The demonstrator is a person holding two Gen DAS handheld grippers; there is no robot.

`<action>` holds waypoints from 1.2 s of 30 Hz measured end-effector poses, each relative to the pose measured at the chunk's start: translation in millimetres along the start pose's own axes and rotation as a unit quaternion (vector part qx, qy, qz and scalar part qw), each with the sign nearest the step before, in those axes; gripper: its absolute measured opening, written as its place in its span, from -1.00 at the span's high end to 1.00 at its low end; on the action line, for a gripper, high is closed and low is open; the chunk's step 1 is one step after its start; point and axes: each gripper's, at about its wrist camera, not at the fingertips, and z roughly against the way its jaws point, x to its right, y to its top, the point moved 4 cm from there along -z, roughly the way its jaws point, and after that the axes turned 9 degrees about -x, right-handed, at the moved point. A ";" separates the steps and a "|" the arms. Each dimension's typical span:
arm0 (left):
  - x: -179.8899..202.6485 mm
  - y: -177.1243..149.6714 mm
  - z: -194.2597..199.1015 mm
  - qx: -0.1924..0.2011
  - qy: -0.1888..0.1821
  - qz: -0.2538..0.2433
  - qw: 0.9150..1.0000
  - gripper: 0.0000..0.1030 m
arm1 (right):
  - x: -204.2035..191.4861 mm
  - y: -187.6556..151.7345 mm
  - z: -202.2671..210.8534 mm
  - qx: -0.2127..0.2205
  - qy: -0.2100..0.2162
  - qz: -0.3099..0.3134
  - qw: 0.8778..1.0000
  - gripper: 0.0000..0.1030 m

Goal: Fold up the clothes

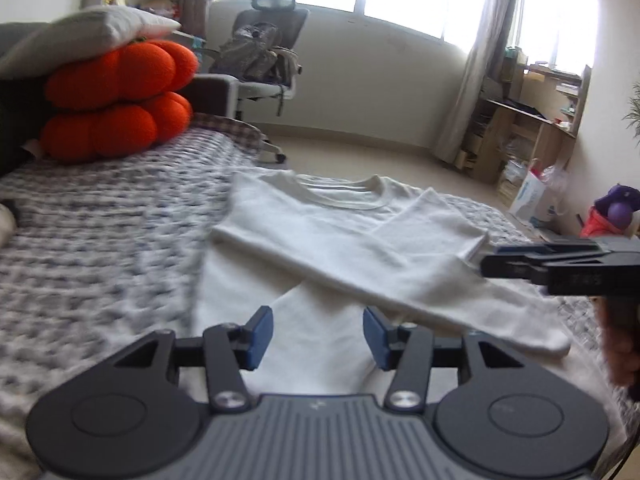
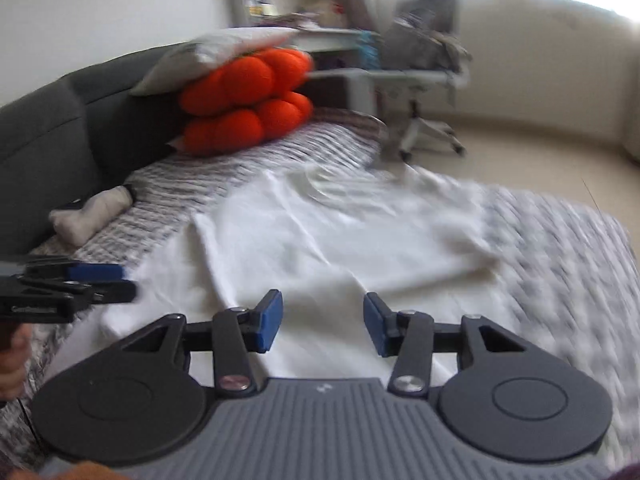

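Both grippers hover over the bed and both come up empty. The left gripper (image 1: 318, 334) has its blue pads spread wide, nothing between them, with the white T-shirt (image 1: 332, 240) directly ahead of and beneath the jaws. The shirt lies flat on the grey-and-white textured bedspread (image 1: 100, 240), collar (image 1: 344, 196) at the far end from the jaws, one side folded diagonally across the body so a long edge runs from far-left to near-right just beyond the fingertips. A short sleeve (image 1: 432, 220) lies folded over, ahead and to the right of the jaws.

The right gripper (image 2: 323, 326) also stands wide apart, gripping nothing, with the shirt (image 2: 320, 240) spread beyond and below its pads; this view is blurred, so fine creases cannot be read. Off to the left of the right jaws, the left gripper (image 2: 92, 280) shows side-on above the shirt's edge, with part of a hand (image 2: 14, 360) under it. In the left view the right gripper (image 1: 516, 264) shows side-on at the right, just by the folded sleeve.

Far ahead and left of the jaws sit two stacked orange pumpkin cushions (image 1: 120, 96) with a grey pillow (image 1: 92, 34) on top. Beyond the bed stands an office chair (image 1: 268, 52).
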 end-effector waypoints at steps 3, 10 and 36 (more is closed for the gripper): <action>4.2 -5.5 -14.6 -0.007 0.005 -0.006 1.000 0.00 | -16.7 13.8 -19.2 -0.008 0.010 0.029 1.000 0.07; -0.3 -18.4 -19.9 -0.005 -0.005 -0.008 1.000 0.00 | 11.4 -8.3 -50.3 -0.046 -0.012 0.030 0.998 0.37; -13.7 -20.3 -3.0 0.007 -0.024 -0.009 1.000 -0.13 | 108.3 20.8 -64.7 -0.038 -0.129 -0.010 0.991 1.00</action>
